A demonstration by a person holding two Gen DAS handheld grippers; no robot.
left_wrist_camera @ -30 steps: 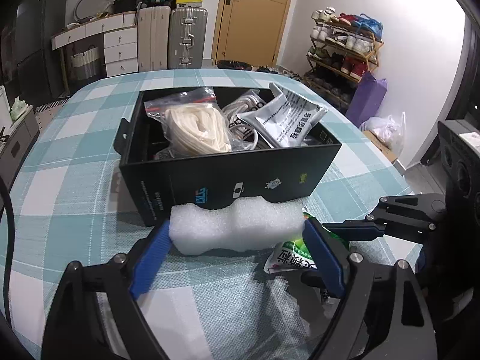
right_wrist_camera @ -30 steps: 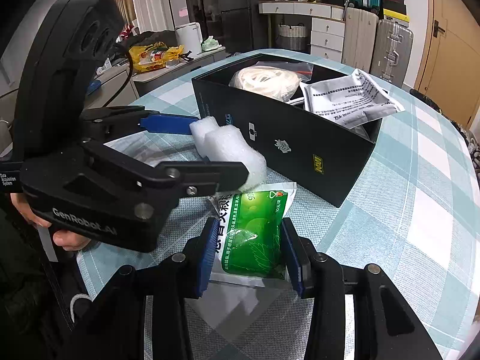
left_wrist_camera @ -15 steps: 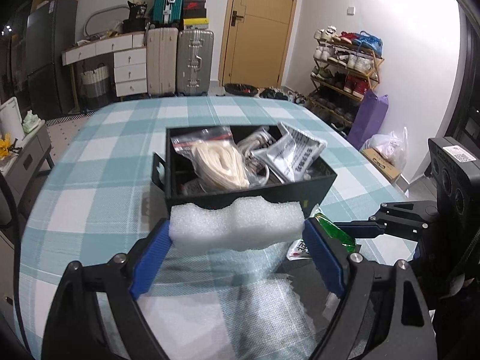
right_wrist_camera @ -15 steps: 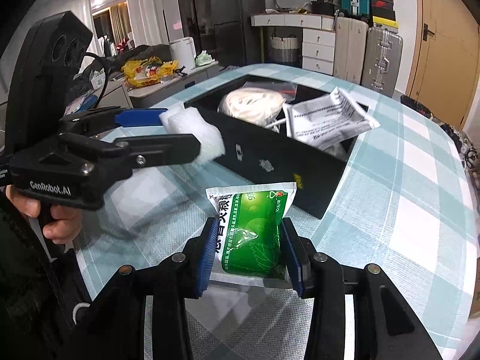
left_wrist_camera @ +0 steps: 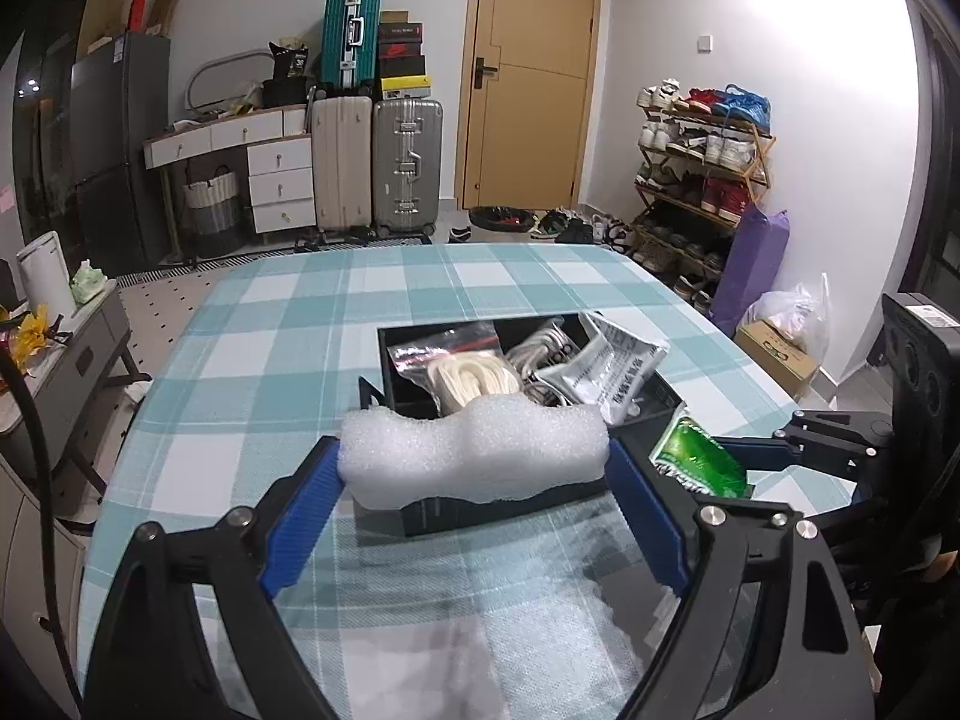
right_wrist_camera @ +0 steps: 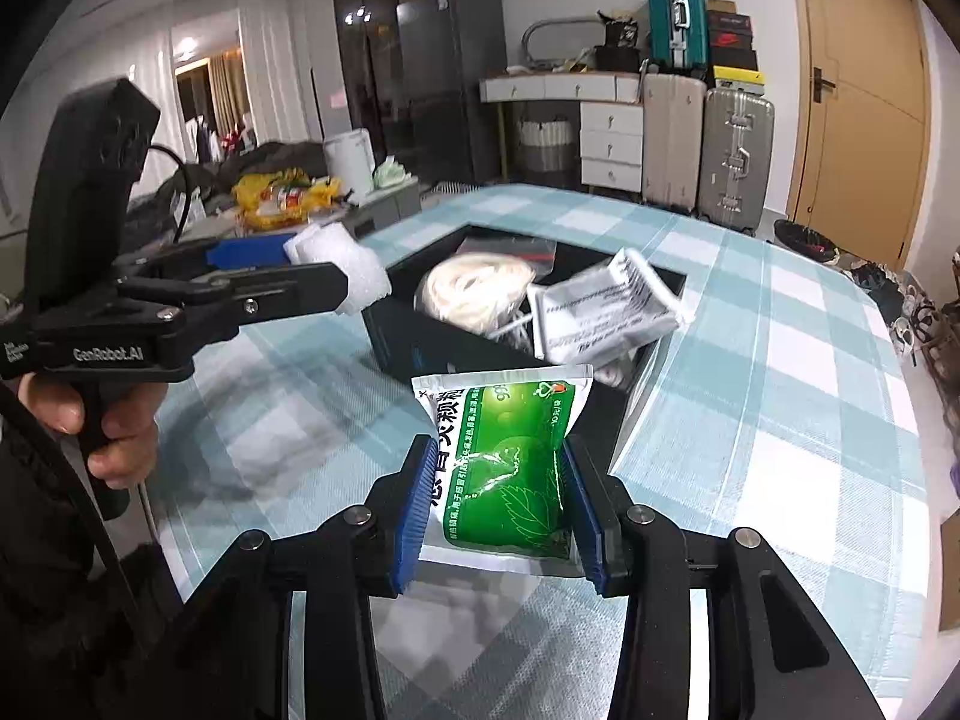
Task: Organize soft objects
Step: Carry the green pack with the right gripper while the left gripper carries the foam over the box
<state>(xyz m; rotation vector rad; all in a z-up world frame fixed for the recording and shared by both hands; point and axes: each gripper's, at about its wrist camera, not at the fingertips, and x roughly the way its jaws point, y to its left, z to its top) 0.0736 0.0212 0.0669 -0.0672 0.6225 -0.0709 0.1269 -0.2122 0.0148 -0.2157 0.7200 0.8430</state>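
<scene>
My left gripper (left_wrist_camera: pixel 474 480) is shut on a white foam block (left_wrist_camera: pixel 471 453), held in the air just in front of the black box (left_wrist_camera: pixel 510 510). In the right wrist view the same foam block (right_wrist_camera: pixel 336 267) shows at the left, beside the box (right_wrist_camera: pixel 390 336). My right gripper (right_wrist_camera: pixel 495 492) is shut on a green and white packet (right_wrist_camera: pixel 507 468), lifted above the table near the box's front corner. The packet (left_wrist_camera: pixel 699 459) also shows at the right in the left wrist view. Inside the box lie a bagged cream cord (left_wrist_camera: pixel 474 381), white cables and a grey printed pouch (left_wrist_camera: pixel 618 369).
A teal checked cloth covers the round table (left_wrist_camera: pixel 288 348). A person's hand (right_wrist_camera: pixel 114 432) grips the left gripper's handle. Suitcases (left_wrist_camera: pixel 372 162), drawers and a shoe rack (left_wrist_camera: pixel 702 162) stand far behind; a cluttered side cabinet (right_wrist_camera: pixel 288 204) lies beyond the table's left edge.
Both grippers have risen from the table with their loads: the foam block and the green packet are now off the cloth. The box looks smaller and lower in both views.
</scene>
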